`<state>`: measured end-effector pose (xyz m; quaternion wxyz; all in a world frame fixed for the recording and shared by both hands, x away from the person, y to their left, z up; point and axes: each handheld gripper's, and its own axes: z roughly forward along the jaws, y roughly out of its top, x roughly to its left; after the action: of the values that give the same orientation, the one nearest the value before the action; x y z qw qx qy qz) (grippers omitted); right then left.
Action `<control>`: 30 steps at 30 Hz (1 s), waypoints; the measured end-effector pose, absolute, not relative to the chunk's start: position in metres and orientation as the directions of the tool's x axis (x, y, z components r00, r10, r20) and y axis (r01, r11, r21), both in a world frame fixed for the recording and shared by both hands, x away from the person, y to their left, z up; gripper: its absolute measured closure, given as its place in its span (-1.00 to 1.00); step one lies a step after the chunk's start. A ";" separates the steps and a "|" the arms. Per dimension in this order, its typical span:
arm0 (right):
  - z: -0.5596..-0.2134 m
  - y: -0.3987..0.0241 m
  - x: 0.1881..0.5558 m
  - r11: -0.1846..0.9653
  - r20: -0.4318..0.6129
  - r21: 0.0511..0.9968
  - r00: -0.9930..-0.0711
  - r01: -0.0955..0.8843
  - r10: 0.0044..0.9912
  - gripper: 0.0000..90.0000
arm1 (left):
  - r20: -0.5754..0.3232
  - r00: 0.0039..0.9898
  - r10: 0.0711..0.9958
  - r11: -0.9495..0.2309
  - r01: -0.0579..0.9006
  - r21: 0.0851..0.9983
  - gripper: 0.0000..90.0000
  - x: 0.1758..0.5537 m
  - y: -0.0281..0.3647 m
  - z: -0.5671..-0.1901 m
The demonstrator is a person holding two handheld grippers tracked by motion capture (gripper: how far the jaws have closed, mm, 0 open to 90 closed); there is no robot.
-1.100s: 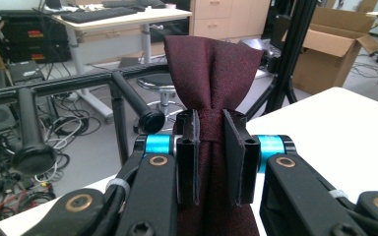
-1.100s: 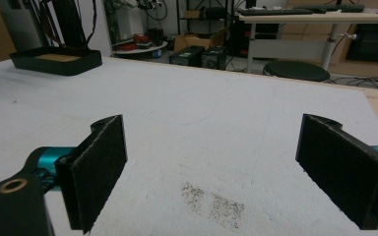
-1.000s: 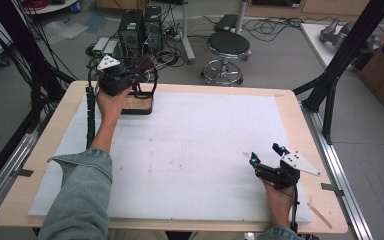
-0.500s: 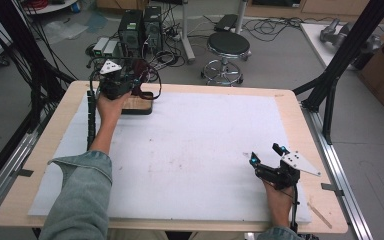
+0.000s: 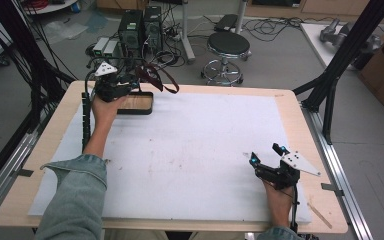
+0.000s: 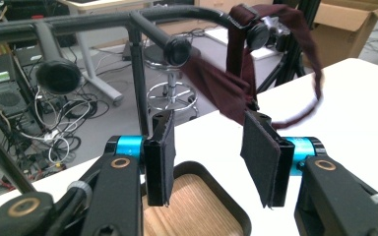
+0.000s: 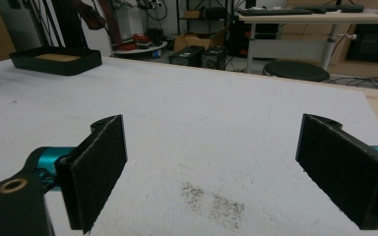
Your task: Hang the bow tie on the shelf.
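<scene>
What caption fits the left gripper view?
Left gripper, jaws just opening, before a dark red strap draped on a black rack above a wooden tray.

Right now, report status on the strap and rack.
Left gripper: jaws just opened, nothing between the pads. Dark red strap draped over the black rack above the tray. Right gripper open, resting on the table, nothing obstructing.

denim sleeve, blk grippers w/ teal joints.

White-covered table; black tray
</scene>
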<state>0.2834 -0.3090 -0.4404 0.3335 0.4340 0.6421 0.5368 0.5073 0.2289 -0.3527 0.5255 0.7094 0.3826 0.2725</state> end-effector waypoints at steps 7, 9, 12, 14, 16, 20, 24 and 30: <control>-0.440 -0.309 0.284 0.048 0.035 0.979 -0.398 0.198 0.917 -0.76 | -0.003 0.583 0.812 -0.151 0.215 0.965 0.15 0.486 0.238 -0.340; -0.440 -0.309 0.283 0.048 0.035 0.979 -0.399 0.198 0.916 -0.75 | 0.008 0.588 0.809 -0.154 0.199 0.968 0.14 0.478 0.240 -0.336; -0.440 -0.309 0.283 0.048 0.037 0.979 -0.397 0.201 0.917 -0.76 | 0.012 0.598 0.802 -0.153 0.185 0.971 0.12 0.465 0.245 -0.331; -0.440 -0.309 0.283 0.047 0.038 0.978 -0.396 0.201 0.917 -0.76 | 0.015 0.606 0.795 -0.152 0.176 0.973 0.12 0.455 0.248 -0.328; -0.440 -0.309 0.283 0.047 0.037 0.979 -0.397 0.200 0.917 -0.76 | 0.022 0.613 0.790 -0.155 0.165 0.974 0.07 0.447 0.251 -0.325; -0.440 -0.309 0.283 0.046 0.037 0.979 -0.397 0.199 0.917 -0.76 | 0.057 0.621 0.781 -0.177 0.133 0.975 0.03 0.428 0.255 -0.321; -0.440 -0.309 0.283 0.047 0.036 0.979 -0.395 0.200 0.918 -0.76 | 0.073 0.628 0.775 -0.184 0.113 0.976 -0.04 0.411 0.260 -0.319; -0.440 -0.309 0.283 0.047 0.037 0.979 -0.395 0.200 0.918 -0.76 | 0.067 0.631 0.773 -0.175 0.110 0.978 -0.19 0.394 0.266 -0.319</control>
<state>0.2829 -0.3088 -0.4402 0.3354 0.4361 0.6410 0.5352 0.3943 0.2657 -0.3186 0.5614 0.7074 0.3120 0.2951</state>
